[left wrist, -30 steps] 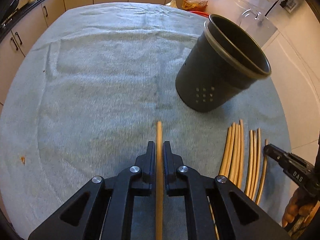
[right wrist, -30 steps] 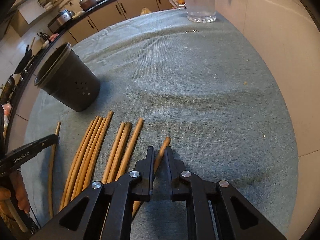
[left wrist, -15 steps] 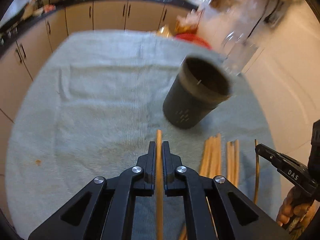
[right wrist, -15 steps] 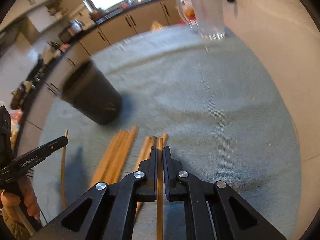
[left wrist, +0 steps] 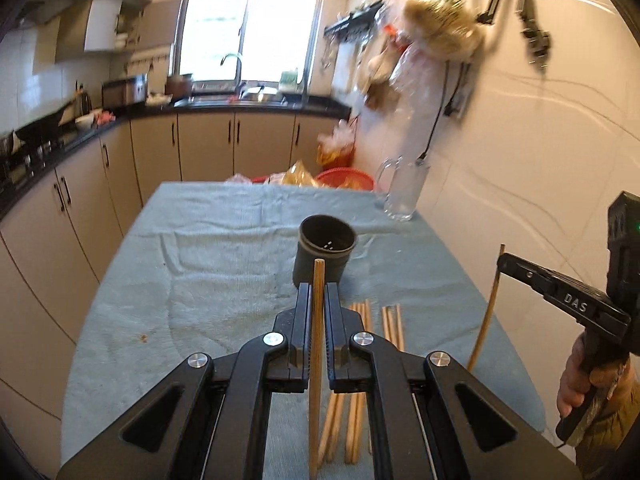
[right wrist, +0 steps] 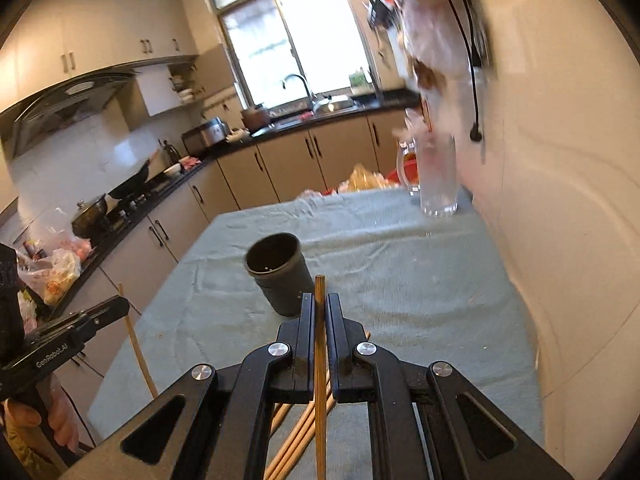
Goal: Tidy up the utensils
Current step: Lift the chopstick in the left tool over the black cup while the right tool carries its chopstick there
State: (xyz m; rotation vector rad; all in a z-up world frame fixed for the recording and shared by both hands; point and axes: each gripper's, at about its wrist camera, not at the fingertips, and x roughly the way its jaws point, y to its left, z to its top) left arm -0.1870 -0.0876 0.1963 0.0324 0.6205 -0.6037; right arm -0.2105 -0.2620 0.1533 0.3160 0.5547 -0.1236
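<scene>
Kitchen cabinets and a bright window fill the upper half of both views, and a table [left wrist: 192, 280] under a grey-green cloth takes the middle. Nearest, at bottom centre of the left wrist view, the left gripper [left wrist: 318, 300] is clamped on 1 chopstick [left wrist: 316, 360], which runs up between the fingers and pokes out past their tips. At bottom centre of the right wrist view, the right gripper [right wrist: 319, 312] grips a second chopstick [right wrist: 319, 380] the same way. Both sticks are lifted off the cloth.

Just beyond the fingers, the loose chopsticks [left wrist: 394, 324] lie side by side on the cloth in 2 small bunches; the fingers hide part of them, so a count is unsafe, though about 6 seems likely. Farther on, at centre frame, stands the dark holder [left wrist: 326, 254], upright and mouth open. Its inside is dim, but no stick ends rise above its rim, so it looks empty. A glass jug [left wrist: 402, 190] stands at the far right edge of the table.

Judging by this, the job is at an early stage: 2 sticks are in hand and neither is in the holder yet, and the bunches on the cloth are left to do.
</scene>
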